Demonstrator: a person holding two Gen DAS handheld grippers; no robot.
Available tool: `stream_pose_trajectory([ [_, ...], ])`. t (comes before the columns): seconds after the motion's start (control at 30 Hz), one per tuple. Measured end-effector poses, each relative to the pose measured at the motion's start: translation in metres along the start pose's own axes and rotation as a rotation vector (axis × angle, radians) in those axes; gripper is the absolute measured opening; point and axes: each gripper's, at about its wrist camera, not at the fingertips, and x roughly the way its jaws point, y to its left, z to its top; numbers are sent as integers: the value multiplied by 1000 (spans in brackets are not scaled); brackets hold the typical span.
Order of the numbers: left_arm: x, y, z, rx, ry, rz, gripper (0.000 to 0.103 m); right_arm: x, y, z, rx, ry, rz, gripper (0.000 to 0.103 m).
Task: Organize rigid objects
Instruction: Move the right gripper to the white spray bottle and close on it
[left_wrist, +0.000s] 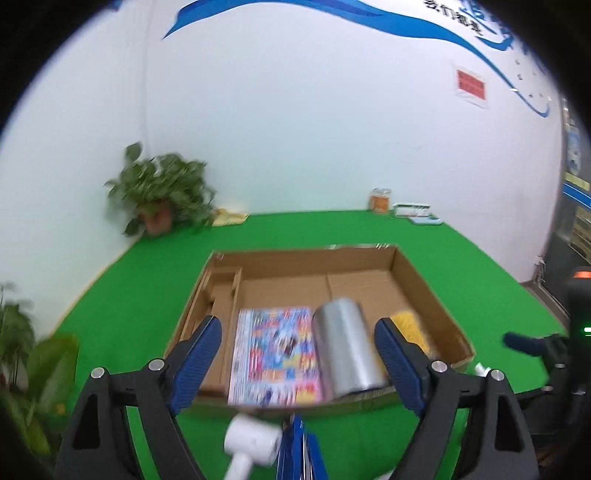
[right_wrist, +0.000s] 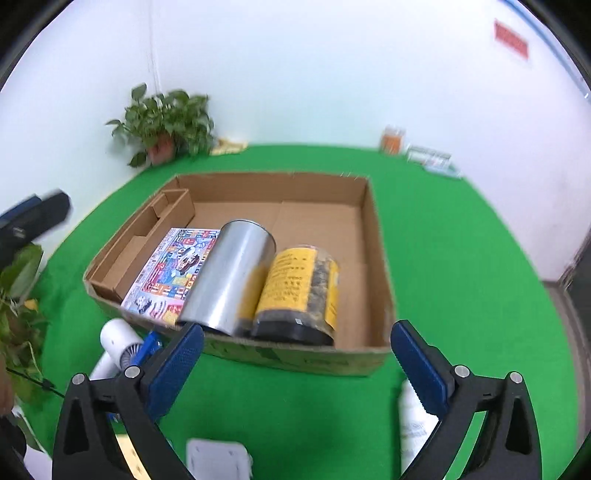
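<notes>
Left wrist view: my left gripper (left_wrist: 299, 354) hangs with jaws wide apart and nothing between its blue pads, pointing down at the cardboard box (left_wrist: 432, 291) on the green mat (left_wrist: 480, 266). Inside the box lie a colourful booklet (left_wrist: 275, 354) flat on the floor and, touching its right edge, a silver cylinder (left_wrist: 347, 347) on its side; only a blurred yellow patch — probably the jar — shows past the right pad. Below the box, on the mat, sit a white hair dryer (left_wrist: 251, 443) and a blue object (left_wrist: 299, 450), too blurred to name.

Right wrist view: my right gripper (right_wrist: 295, 354) is likewise spread wide and empty, short of the box's near wall. This view alone shows the yellow-labelled jar (right_wrist: 299, 291) whole — lying on its side, pressed against the cylinder's right flank. It also shows a white bottle (right_wrist: 413, 424) behind the right finger and a white flat item (right_wrist: 218, 458) at the bottom edge, both on the mat outside the box.
</notes>
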Motion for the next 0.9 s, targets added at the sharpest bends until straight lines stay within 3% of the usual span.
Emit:
stream_pose_trajectory([
  [0.17,-4,4,-36,-136,81,-62,85,-30,-3,-43,34,-64,-69,102],
  [0.27,-1,-5,-53,-120,125,-87,85,-33,-13,-69,53,-48,-48,102],
  [0.43,3,-29,-76,-83,185,-142,85,-38,-28,-101,45,-58,-84,102],
  [0.53,4,-42,-91,-65,242,-183,85,-36,-59,-114,97,-27,-88,100],
  [0.6,8,-48,-102,-67,295,-196,85,-31,-89,-121,143,-1,-128,93],
  [0.67,9,-50,-115,-83,329,-210,85,-20,-117,-127,175,72,-165,76],
  [0.73,8,-52,-121,-102,341,-236,85,-5,-133,-133,199,159,-141,66],
  [0.8,4,-55,-124,-105,343,-246,85,6,-136,-140,170,202,-125,59],
  [0.87,3,-58,-126,-96,348,-253,85,6,-130,-144,139,197,-99,41],
  [0.9,3,-60,-126,-91,356,-255,85,6,-125,-145,120,202,-99,41],
])
